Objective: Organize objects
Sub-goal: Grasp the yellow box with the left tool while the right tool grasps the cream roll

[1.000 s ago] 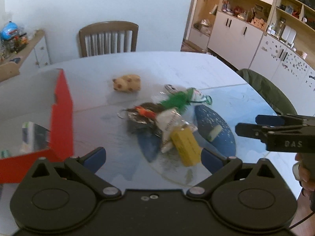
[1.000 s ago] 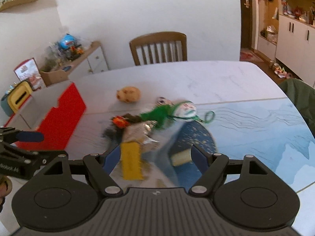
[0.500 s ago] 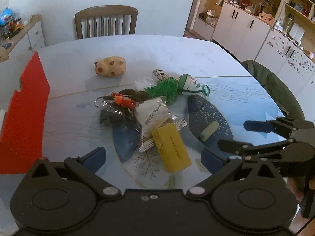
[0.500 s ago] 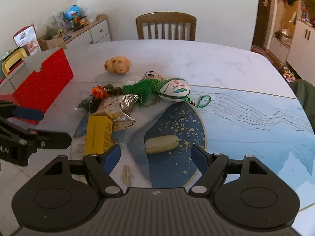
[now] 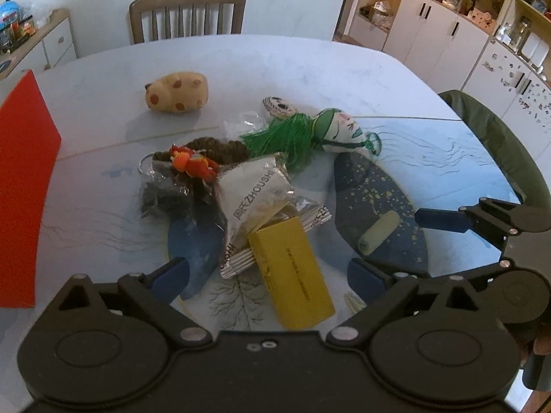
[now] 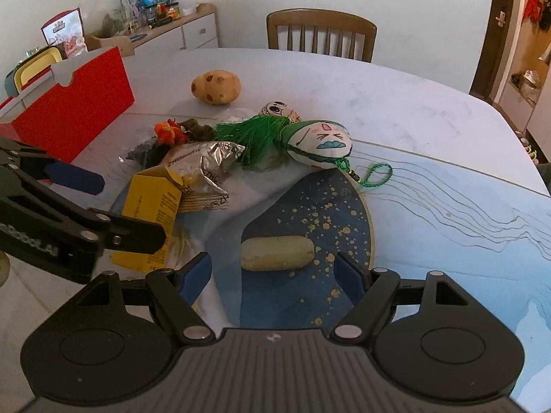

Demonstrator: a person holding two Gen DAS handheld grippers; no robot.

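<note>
Left gripper (image 5: pixel 265 275): fingers wide apart, nothing between them but air; hangs over near end of yellow box (image 5: pixel 291 275). Also seen in right wrist view at left edge (image 6: pixel 96 206), in front of the box.
Right gripper (image 6: pixel 272 272): fingers wide apart, empty; pale green roll (image 6: pixel 277 253) lies on worktop just ahead, between the finger tips, no contact visible.
Worktop (image 5: pixel 292 65): pale marble-look w/ blue printed area near side.
Yellow box: lies flat, far end resting on silver foil packet (image 5: pixel 255 199).
Foil packet: centre of pile, touching dark bagged item (image 5: pixel 165 192) to its left.
Orange plush toy (image 5: pixel 193 165): on top of dark item, beside a metal ring.
Green-tasselled stuffed charm (image 6: pixel 316 143): behind packet, face drawn on it, green cord loop trailing toward right.
Small face charm (image 6: pixel 279 108): just behind tassel.
Spotted tan toy (image 5: pixel 177 93): alone, well apart from pile, far side.
Red box (image 6: pixel 74 103): left edge of worktop, open top; contents not visible.
Chair (image 6: pixel 320 34): wooden, at far side.
</note>
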